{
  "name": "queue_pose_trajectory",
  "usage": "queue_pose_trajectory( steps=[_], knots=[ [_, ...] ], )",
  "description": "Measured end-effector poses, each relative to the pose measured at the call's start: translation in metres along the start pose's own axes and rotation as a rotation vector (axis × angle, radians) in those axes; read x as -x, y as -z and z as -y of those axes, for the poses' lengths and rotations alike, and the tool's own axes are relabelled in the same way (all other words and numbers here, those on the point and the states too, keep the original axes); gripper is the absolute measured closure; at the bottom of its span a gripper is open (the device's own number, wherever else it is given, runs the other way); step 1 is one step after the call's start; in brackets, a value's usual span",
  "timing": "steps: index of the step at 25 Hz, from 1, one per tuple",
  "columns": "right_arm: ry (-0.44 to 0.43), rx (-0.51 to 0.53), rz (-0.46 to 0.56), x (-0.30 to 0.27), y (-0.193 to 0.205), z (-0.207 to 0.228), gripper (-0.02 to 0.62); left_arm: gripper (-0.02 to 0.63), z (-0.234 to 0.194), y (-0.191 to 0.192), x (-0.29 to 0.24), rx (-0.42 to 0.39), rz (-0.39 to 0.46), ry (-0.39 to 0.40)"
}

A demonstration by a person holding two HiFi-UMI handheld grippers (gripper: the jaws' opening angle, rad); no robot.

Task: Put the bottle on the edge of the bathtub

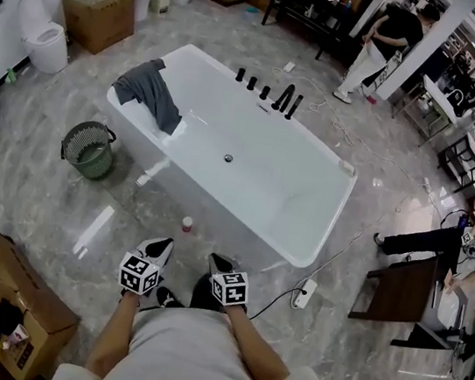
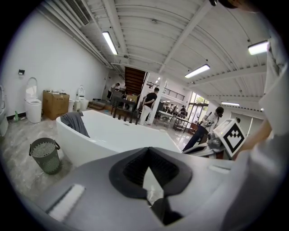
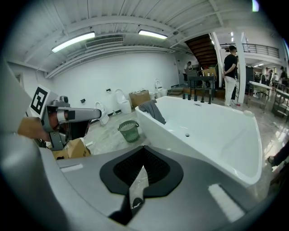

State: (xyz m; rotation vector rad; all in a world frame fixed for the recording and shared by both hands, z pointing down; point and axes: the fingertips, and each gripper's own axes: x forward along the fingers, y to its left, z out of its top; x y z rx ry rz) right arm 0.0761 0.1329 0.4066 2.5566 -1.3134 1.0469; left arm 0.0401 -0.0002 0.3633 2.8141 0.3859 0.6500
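- Now, the head view: the bottle [image 1: 186, 223] stands on the floor, just beside the bathtub's [image 1: 281, 191] near wall. It sits just ahead of the left gripper [image 1: 161, 245], with the right gripper [image 1: 217, 264] alongside, and neither touches it. A grey towel [image 1: 150, 92] hangs over the bathtub's left end.
- Left gripper view: the jaws are pressed together with nothing between them. The bathtub and a green basket [image 2: 45, 154] lie beyond.
- Right gripper view: the jaws are closed tight and empty, with the bathtub ahead.

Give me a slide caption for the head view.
Left gripper and right gripper, shut and empty, face the white bathtub; the bottle sits on the floor.
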Motion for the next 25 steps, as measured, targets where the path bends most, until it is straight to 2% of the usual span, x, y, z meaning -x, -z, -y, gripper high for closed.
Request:
queue_pose_trajectory(
  steps=[25],
  knots=[
    [0.022,-0.014,0.019,0.016,0.008,0.003,0.594,0.549,0.017,0.004,0.003,-0.011,-0.01,0.024]
  ],
)
